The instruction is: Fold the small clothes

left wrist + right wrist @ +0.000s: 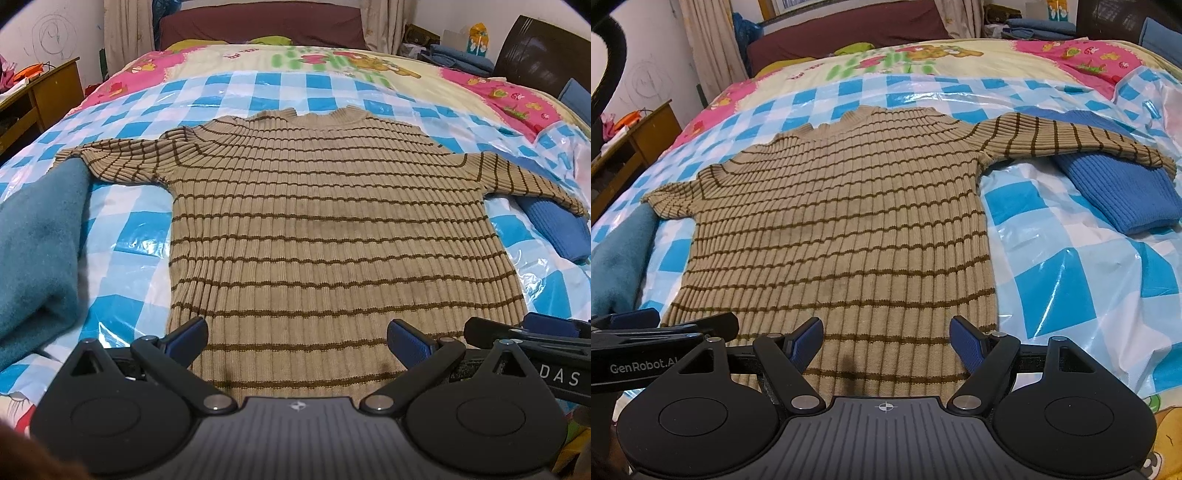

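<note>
A tan ribbed sweater with thin brown stripes [314, 221] [842, 229] lies flat on the bed, collar far, hem near, both sleeves spread sideways. My left gripper [297, 339] hovers open over the hem's left part, blue pads wide apart with nothing between them. My right gripper [886, 339] stands open over the hem's right part, likewise empty. Each gripper shows at the edge of the other's view: the right gripper [524, 332] and the left gripper [665, 325].
A blue-and-white checked plastic sheet [129, 236] [1071, 266] covers the bed. A teal garment [37, 240] [617, 251] lies left under one sleeve, a blue knit [554, 229] [1108, 188] right under the other. A wooden desk [40, 96] stands far left, a headboard [543, 55] far right.
</note>
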Available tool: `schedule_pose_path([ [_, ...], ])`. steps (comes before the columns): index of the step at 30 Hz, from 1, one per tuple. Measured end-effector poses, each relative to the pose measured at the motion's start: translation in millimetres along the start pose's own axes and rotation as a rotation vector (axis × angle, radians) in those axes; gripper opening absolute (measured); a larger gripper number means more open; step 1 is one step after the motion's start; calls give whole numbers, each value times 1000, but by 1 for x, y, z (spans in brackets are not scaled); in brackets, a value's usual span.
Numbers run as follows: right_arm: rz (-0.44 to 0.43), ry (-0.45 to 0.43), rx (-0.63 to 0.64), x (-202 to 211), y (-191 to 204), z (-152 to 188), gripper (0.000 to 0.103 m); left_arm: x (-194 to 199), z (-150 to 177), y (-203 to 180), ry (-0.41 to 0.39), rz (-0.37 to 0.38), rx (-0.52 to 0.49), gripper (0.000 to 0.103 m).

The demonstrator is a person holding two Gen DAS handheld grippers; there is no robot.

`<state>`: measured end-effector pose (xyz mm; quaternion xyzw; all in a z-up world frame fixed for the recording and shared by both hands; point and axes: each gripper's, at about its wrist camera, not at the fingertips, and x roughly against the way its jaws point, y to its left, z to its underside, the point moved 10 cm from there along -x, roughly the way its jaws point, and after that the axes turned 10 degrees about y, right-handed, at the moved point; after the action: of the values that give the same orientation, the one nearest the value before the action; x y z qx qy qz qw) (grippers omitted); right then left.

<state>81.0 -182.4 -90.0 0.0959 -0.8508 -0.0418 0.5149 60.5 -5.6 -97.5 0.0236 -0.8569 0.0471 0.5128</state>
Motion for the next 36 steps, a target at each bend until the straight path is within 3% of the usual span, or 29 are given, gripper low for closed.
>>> schedule_pose_path([
  [36,6,24,-9,-9,-5,3,77,-7,2,-5,18,-14,-9,103],
])
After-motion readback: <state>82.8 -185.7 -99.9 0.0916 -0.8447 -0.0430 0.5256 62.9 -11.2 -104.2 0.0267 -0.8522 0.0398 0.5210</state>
